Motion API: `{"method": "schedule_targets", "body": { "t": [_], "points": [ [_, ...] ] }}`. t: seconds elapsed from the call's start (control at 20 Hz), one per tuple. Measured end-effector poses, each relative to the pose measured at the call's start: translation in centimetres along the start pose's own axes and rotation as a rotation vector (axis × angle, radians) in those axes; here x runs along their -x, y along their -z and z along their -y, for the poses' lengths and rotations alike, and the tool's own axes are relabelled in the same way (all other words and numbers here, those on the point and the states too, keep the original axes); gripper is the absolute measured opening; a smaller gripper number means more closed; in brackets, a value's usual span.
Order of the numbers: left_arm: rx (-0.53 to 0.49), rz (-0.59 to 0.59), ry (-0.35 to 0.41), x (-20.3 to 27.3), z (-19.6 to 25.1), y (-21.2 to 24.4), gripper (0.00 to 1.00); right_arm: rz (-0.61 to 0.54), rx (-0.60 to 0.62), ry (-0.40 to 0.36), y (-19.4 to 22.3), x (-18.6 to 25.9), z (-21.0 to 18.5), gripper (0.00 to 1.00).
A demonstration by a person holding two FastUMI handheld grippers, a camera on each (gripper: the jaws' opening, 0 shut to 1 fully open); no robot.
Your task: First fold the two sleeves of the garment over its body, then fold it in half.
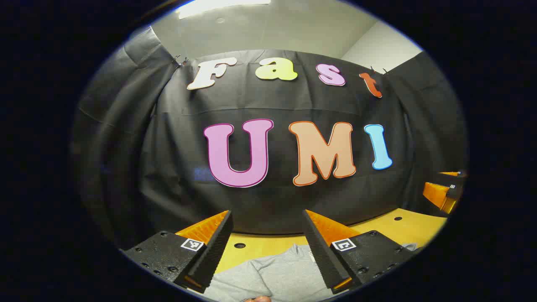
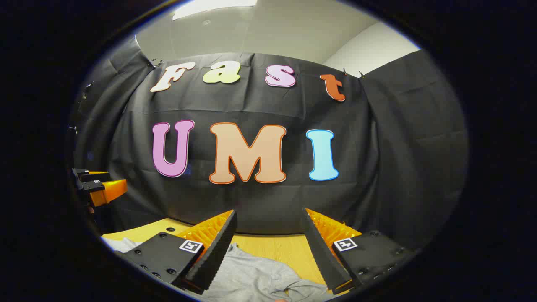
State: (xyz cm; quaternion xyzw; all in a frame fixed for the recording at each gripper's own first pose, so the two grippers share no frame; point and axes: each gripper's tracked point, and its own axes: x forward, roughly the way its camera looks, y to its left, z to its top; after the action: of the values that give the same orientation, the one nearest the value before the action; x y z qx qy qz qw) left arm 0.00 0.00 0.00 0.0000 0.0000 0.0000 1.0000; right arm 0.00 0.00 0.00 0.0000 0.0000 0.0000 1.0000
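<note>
One garment on show, a grey sweatshirt [image 1: 277, 274], lying flat on the yellow wooden table [image 1: 402, 228] down at the bottom of the left gripper view, its collar pointing away toward the black cloth wall [image 1: 268, 100]. Two grippers in play. The left gripper [image 1: 268, 239] hangs above the garment with its fingers spread wide, nothing between them, the collar showing in the gap. Over at the far right edge of that same view, the right gripper [image 1: 444, 191] peeks in, held up off the table.

Switching to the right gripper view: its own gripper [image 2: 270, 237] is also released, fingers well apart, empty, poised above the cloth. Here the sweatshirt [image 2: 256, 279] looks rumpled, with folds bunched near the right finger, where the left gripper view gives a smoother stretch and the neckline. At the left edge, the left gripper [image 2: 100, 186] floats above the table [image 2: 277, 247].

Dark round holes dot the tabletop: two counted in the left gripper view, one in the right gripper view.
</note>
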Motion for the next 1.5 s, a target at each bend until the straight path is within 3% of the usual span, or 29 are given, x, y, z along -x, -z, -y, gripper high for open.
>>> {"method": "schedule_targets", "body": {
  "t": [0.3, 0.4, 0.7, 0.95, 1.1, 1.5],
  "points": [
    [-0.009, 0.009, 0.000, -0.5, 0.4, -0.2, 0.98, 0.011, 0.006, -0.039, -0.5, -0.4, -1.0, 0.98],
    [-0.012, 0.022, 0.001, -0.5, 0.5, -0.5, 0.94, 0.022, 0.021, -0.052, -0.8, -0.6, -1.3, 0.97],
    [0.004, 0.000, 0.022, -0.4, 1.2, 0.1, 0.99, 0.013, 0.018, -0.071, -0.4, -1.0, -2.1, 0.98],
    [0.019, -0.014, 0.015, -0.2, 0.8, 0.6, 0.96, 0.011, 0.034, -0.086, -0.3, -0.7, -2.6, 0.98],
    [-0.022, -0.015, 0.010, -0.1, 0.8, 0.4, 0.98, 0.004, 0.043, -0.106, -0.3, -0.4, -2.3, 0.97],
    [-0.007, -0.016, 0.043, -0.3, 2.6, 0.4, 0.94, -0.102, 0.116, -0.077, 2.4, 0.9, 4.8, 0.98]
  ]
}}
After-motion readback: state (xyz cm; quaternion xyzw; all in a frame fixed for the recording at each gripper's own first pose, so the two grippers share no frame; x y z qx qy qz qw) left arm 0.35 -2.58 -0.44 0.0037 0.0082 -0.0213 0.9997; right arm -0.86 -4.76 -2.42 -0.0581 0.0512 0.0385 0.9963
